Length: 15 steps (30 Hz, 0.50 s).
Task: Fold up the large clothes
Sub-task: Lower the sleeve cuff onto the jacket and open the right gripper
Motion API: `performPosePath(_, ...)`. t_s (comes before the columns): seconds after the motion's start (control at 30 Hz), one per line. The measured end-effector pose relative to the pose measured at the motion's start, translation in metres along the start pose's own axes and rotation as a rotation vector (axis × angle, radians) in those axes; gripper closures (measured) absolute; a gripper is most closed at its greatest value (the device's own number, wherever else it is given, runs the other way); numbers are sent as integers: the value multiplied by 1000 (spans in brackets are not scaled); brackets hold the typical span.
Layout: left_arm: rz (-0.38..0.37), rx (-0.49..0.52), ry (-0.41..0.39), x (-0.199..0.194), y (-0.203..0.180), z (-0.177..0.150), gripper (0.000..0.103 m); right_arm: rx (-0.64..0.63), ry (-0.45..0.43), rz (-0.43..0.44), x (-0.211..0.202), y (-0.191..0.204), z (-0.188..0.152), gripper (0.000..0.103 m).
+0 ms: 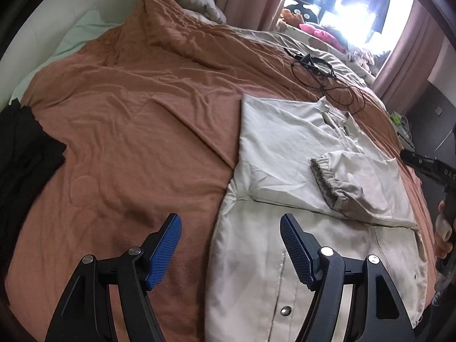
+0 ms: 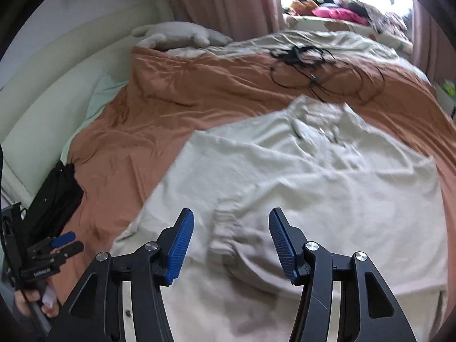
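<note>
Right gripper (image 2: 231, 243) above jacket (image 2: 313, 176)

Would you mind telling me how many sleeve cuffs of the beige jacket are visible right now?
1: an elastic cuff lies folded across the beige jacket, just ahead of the open right gripper. The other sleeve's cuff may be hidden underneath.

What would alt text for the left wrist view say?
A pale jacket lies partly folded on an orange-brown blanket, one elastic-cuffed sleeve laid across its front. The open left gripper hovers above its near edge; black cables lie beyond.
</note>
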<state>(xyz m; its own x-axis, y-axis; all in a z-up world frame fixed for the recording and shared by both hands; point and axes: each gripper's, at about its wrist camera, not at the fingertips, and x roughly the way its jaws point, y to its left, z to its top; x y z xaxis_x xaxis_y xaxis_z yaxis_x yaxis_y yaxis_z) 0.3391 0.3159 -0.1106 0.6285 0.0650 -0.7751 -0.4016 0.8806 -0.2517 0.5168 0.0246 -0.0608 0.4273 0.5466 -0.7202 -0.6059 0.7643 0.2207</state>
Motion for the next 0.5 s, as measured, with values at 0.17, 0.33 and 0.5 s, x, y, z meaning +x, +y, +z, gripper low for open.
performPosePath(0.17, -16, 22, 9, 4, -17, -4, 30, 57, 13, -53, -20, -48, -22, 48)
performPosePath(0.33, -17, 29, 38, 6, -27, -16, 30, 117, 32, -120, -46, -99, -47, 47)
performPosePath(0.5, -8, 34, 46, -5, -31, -35, 30, 176, 32, -168, -77, -139, -78, 42)
